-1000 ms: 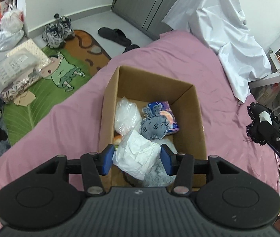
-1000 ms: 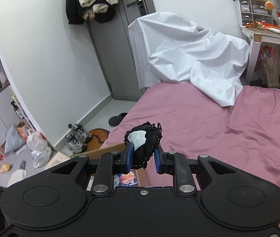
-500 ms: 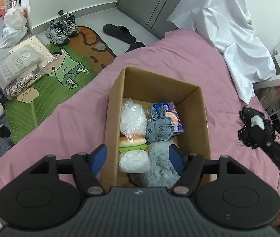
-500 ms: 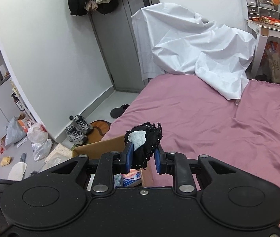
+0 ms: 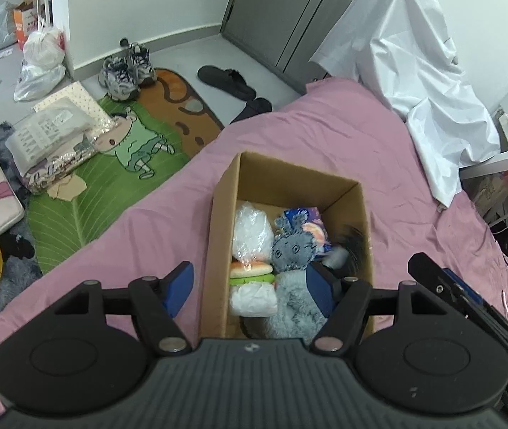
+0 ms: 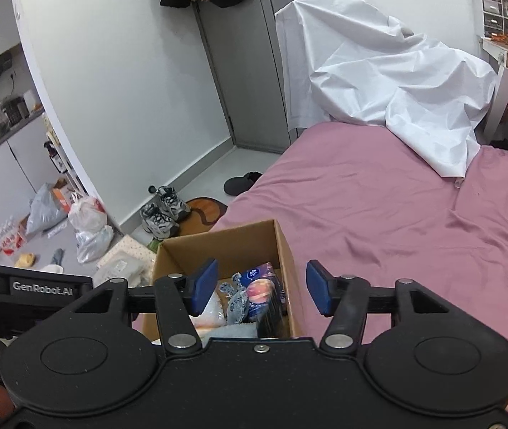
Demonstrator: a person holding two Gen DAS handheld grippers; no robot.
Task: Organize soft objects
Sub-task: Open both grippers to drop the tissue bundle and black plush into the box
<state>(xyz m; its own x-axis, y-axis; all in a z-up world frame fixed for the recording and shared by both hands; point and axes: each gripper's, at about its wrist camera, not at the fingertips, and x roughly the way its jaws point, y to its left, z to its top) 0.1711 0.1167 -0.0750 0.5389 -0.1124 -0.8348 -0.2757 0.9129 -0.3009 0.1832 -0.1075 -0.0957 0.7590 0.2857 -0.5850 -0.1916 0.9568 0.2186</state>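
My left fingers (image 5: pixel 250 287) stood wide apart and held nothing; the blue pads hung over the near end of the open brown cardboard box (image 5: pixel 223 214). My right fingers (image 6: pixel 259 287) were also spread wide and empty, above the same box (image 6: pixel 286 250).

Inside the box, the grey fluffy plush rabbit (image 5: pixel 291 250) lay in the middle, its body toward me. Just beside it on the left were the soft toy burger with a green layer (image 5: pixel 252 272), a white crumpled soft bundle (image 5: pixel 253 298) near me, and a clear plastic bag with white filling (image 5: pixel 252 230) farther away. Behind the rabbit lay a purple printed packet (image 5: pixel 311 220). A black lacy soft piece (image 5: pixel 354 246), blurred, was by the right wall of the box.

The box stood on the pink bed sheet (image 5: pixel 325 136). A white crumpled cloth (image 5: pixel 425 71) lay at the far end of the bed.
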